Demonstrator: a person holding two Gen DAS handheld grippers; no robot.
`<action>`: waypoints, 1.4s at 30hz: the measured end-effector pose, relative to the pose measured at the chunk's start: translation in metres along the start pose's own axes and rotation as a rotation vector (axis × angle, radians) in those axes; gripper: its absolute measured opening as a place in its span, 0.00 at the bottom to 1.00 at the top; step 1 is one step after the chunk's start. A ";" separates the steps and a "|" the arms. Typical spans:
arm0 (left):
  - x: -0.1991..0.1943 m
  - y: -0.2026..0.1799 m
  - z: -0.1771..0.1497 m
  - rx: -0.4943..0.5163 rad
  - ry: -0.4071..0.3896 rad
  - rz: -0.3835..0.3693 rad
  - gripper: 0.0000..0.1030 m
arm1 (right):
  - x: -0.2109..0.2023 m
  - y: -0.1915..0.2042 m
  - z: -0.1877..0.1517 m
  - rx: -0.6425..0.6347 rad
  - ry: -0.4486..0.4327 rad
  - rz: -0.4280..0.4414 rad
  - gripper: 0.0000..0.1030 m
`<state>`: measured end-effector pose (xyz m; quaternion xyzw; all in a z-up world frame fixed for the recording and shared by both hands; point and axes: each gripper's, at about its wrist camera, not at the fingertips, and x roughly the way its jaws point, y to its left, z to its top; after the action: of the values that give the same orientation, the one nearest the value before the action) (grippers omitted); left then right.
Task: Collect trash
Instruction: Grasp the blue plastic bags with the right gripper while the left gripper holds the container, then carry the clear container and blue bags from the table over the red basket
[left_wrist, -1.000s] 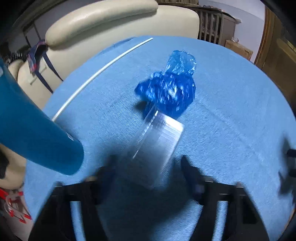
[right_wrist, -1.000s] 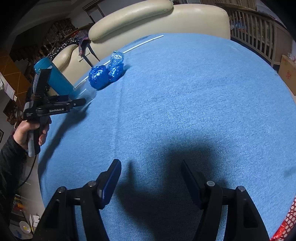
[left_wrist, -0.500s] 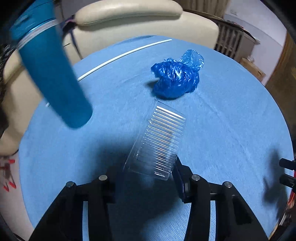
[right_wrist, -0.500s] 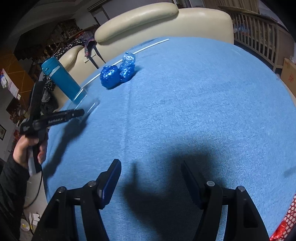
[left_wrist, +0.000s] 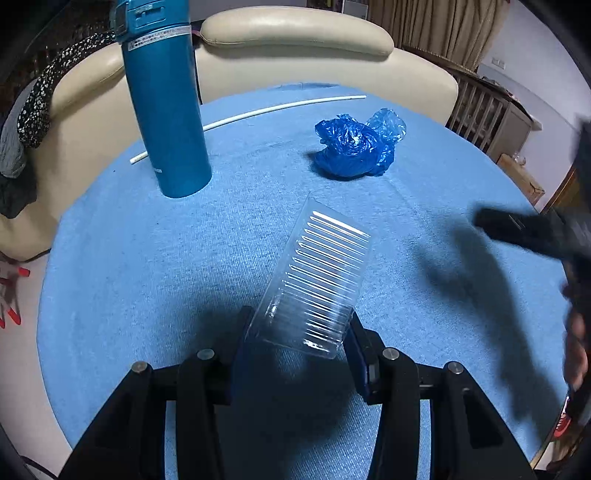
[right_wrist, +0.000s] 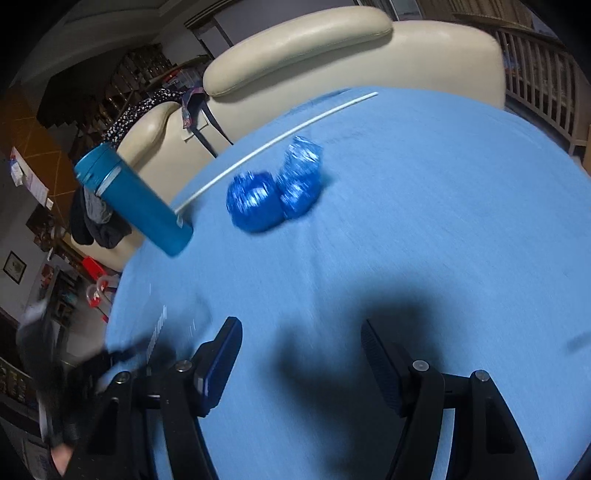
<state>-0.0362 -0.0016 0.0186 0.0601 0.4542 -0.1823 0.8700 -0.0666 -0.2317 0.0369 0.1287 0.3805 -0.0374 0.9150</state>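
Left tool (left_wrist: 297, 341) clamped on clear ribbed plastic tray (left_wrist: 317, 280), tray tilted up off round blue tabletop (left_wrist: 147, 258). Landmark: teal bottle (left_wrist: 164, 107), upright near tabletop's far-left edge. Crumpled blue plastic bags (left_wrist: 356, 147) right of bottle, well apart from it, lying on cloth. Thin white rod (left_wrist: 258, 110) passes behind bottle. Cream armchair (left_wrist: 295, 44) beyond bottle. Right tool (right_wrist: 301, 360) spread wide, holding nothing, over bare cloth; view motion-blurred.
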 end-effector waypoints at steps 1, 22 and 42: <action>-0.002 0.000 -0.001 0.001 -0.004 0.004 0.47 | 0.006 0.004 0.006 0.001 0.000 0.007 0.70; -0.009 0.010 0.000 -0.058 -0.013 0.020 0.47 | 0.075 0.039 0.050 -0.272 -0.044 -0.269 0.46; -0.030 -0.033 -0.010 -0.071 -0.018 0.050 0.47 | -0.056 -0.024 -0.041 -0.213 -0.051 -0.224 0.47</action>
<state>-0.0713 -0.0217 0.0389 0.0387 0.4511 -0.1449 0.8798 -0.1382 -0.2458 0.0433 -0.0131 0.3711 -0.1018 0.9229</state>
